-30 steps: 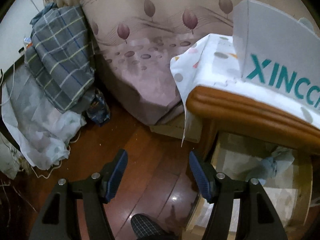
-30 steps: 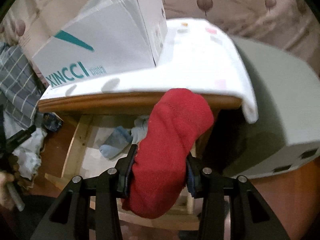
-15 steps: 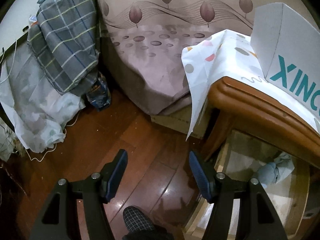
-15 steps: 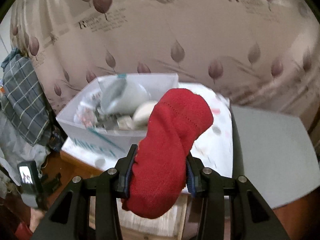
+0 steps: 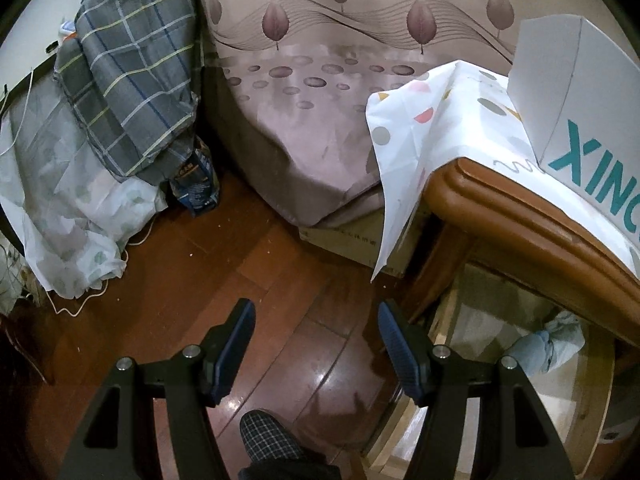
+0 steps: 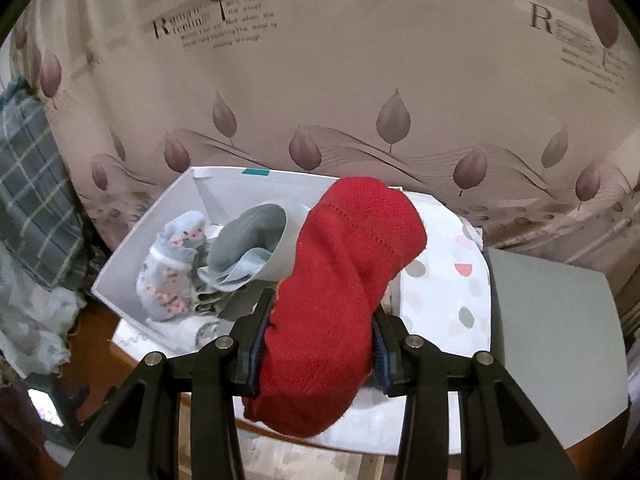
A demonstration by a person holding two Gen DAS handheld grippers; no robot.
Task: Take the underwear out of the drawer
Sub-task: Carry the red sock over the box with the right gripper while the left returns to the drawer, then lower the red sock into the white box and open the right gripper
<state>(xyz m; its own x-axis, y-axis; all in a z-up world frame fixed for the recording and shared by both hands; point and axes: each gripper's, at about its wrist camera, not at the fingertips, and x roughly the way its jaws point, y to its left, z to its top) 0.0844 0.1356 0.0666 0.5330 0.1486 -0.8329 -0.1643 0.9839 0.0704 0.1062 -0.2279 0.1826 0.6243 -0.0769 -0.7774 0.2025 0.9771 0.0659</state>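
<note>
- The right hand-held gripper (image 6: 318, 346) is clamped on a red knitted garment (image 6: 340, 304), the underwear of the task; both pads press into its sides, and the cloth stands up between the fingers and hangs below them.
- The red garment is held in the air above the near edge of the surface (image 6: 444, 300), which is covered by a white cloth with coloured spots.
- A white cardboard box (image 6: 132, 256) stands on the left part of the surface, its top open; inside lie a pale blue patterned garment (image 6: 172, 268) and grey cloth (image 6: 248, 240).
- The left hand-held gripper (image 5: 314, 344) stands about half open with nothing between its fingers, over the dark wooden floor (image 5: 224, 264).
- The open drawer (image 5: 448, 320) shows at the right of the left view, under the surface's wooden edge (image 5: 520, 232); a light blue garment (image 5: 548, 340) lies in it, against its back.
</note>
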